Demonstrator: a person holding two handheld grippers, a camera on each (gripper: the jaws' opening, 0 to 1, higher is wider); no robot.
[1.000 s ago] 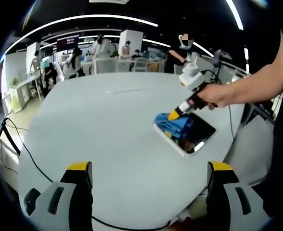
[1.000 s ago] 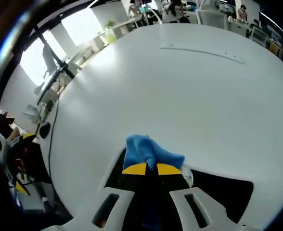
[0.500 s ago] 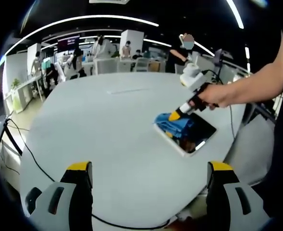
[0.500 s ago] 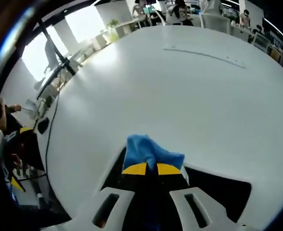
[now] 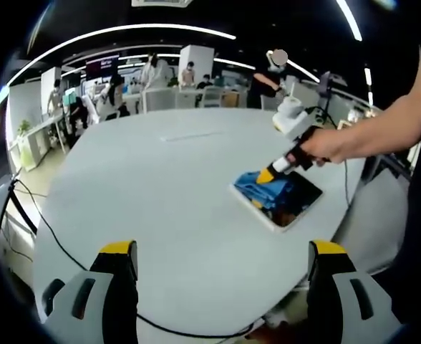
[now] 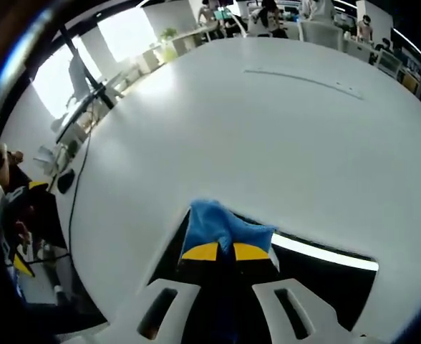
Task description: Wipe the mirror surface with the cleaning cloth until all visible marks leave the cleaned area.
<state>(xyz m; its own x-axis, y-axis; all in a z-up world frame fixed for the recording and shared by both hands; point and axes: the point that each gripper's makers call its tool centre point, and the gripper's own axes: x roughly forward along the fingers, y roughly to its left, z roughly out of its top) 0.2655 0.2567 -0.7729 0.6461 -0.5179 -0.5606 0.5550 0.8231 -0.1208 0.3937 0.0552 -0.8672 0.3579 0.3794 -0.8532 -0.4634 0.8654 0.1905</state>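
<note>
A rectangular mirror [image 5: 294, 206] with a white frame lies flat on the white table [image 5: 160, 193], dark and reflecting the ceiling. A blue cleaning cloth [image 5: 264, 188] rests on its far-left part. My right gripper [image 5: 266, 175] is shut on the cloth and presses it to the glass. In the right gripper view the blue cloth [image 6: 218, 226] bunches out beyond the yellow fingertips [image 6: 203, 251], over the mirror [image 6: 318, 276]. My left gripper [image 5: 221, 251] hangs open near the table's front edge, jaws far apart, holding nothing.
A black cable [image 5: 60, 251] runs over the table's left edge. A thin strip [image 6: 303, 77] lies far across the table. Desks, chairs and several people stand beyond the table [image 5: 189, 75]. A person's arm [image 5: 382, 132] holds the right gripper.
The right gripper and cloth have slid a little to the right along the mirror. A bright reflected strip now shows on the glass in the right gripper view. The left gripper stays put.
</note>
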